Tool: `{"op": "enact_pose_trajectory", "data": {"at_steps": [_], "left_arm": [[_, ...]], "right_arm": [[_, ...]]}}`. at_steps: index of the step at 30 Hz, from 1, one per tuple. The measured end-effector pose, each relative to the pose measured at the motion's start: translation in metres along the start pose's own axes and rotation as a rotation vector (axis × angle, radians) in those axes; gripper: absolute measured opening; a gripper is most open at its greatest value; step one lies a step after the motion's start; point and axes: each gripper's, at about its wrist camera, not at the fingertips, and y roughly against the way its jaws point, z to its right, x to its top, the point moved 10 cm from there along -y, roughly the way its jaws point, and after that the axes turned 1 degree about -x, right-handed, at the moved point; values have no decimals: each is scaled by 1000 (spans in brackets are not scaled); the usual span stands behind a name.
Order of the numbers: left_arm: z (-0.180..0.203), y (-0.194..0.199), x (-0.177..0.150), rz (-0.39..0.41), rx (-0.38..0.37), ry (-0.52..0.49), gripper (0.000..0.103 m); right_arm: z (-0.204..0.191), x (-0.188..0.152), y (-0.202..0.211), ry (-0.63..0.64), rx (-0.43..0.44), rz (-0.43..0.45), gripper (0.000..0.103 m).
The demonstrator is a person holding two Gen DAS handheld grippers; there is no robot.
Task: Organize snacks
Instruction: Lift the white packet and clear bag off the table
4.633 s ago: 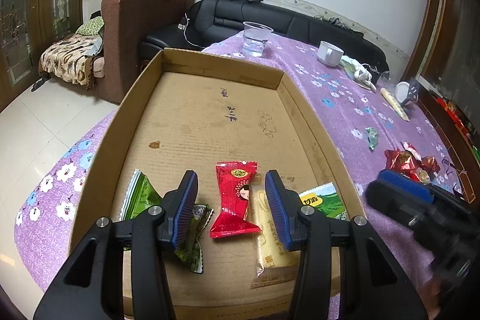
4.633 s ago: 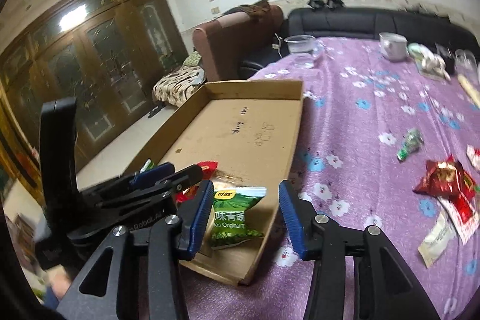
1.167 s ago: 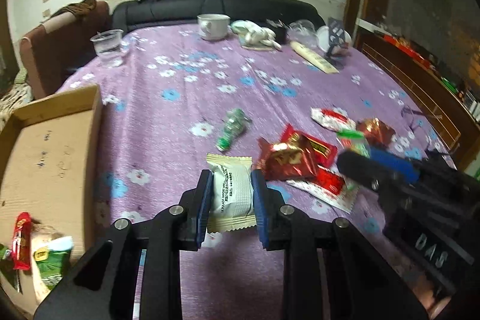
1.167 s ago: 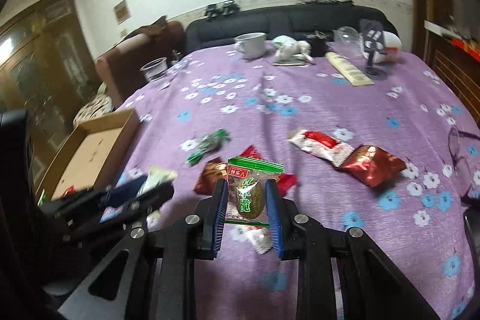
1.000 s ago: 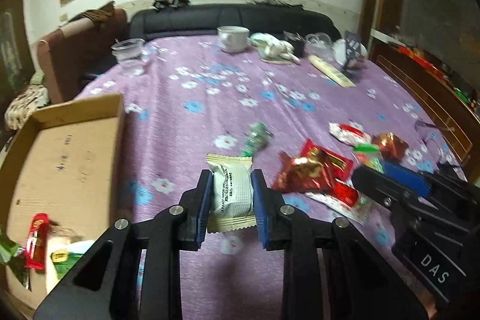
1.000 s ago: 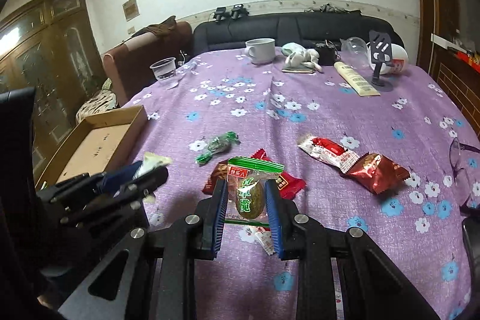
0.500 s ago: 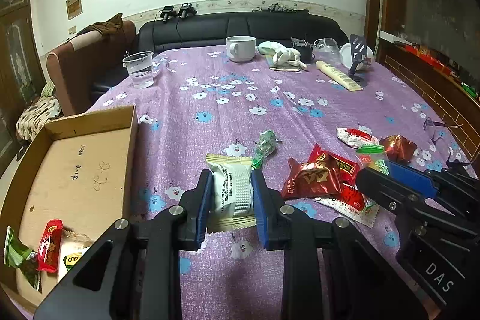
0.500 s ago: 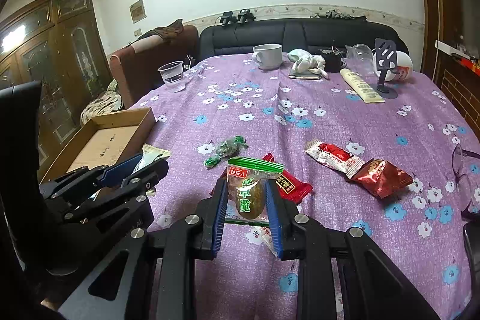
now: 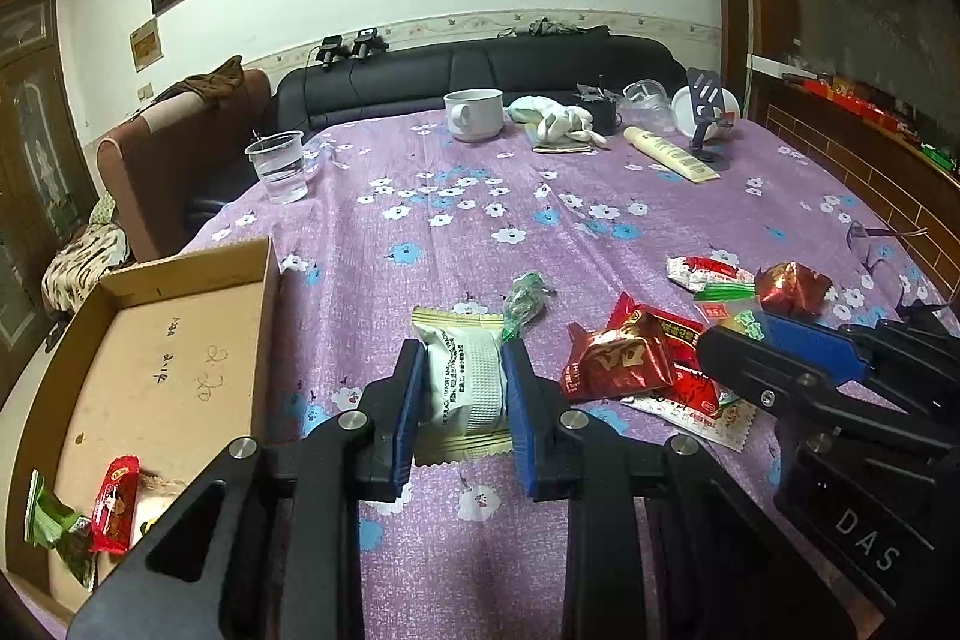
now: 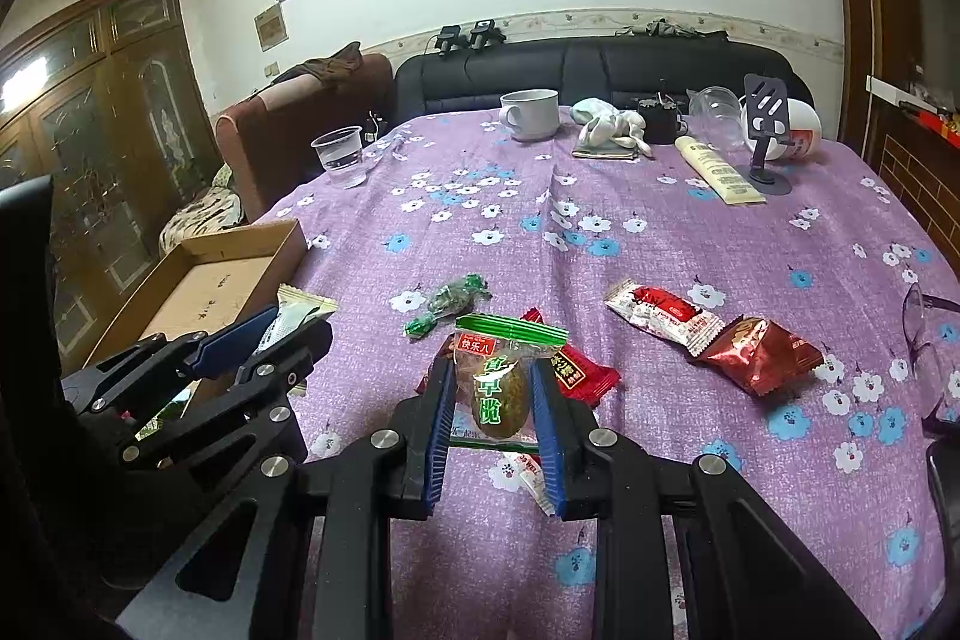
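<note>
You hold one snack in each gripper above the purple table [image 9: 600, 196].

Your left gripper [image 9: 462, 388] clamps a white packet [image 9: 462, 376]; your right gripper [image 10: 492, 394] clamps a green-topped packet [image 10: 495, 382]. Beyond lie red packets [image 9: 624, 352] and a green candy [image 10: 450, 304]; the box [image 9: 150, 340] sits left, with snacks [image 9: 114, 502] in its near end.

Ahead of your tools spreads a table under a purple flowered cloth [image 10: 630, 280]. To the left of your left tool sits an open cardboard box [image 9: 264, 304]. Just beyond the tips lie a small green twisted candy [image 10: 450, 304], a heap of red packets [image 9: 624, 358], a white-and-red packet [image 10: 660, 316] and a dark red foil packet [image 10: 759, 352]. Far ahead you see a clear plastic cup [image 9: 279, 166], a white mug [image 9: 474, 115], a bundle of white cloth [image 9: 555, 121], a cream tube [image 9: 669, 154] and a black stand [image 10: 765, 130]. At the right edge rest glasses [image 10: 927, 334].
</note>
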Motion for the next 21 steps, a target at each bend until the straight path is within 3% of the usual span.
{"op": "enact_pose_trajectory", "data": {"at_steps": [21], "left_arm": [[1,3,1,6,6,-8,24]], "right_arm": [[2,1,1,-4,-2,3,26]]}}
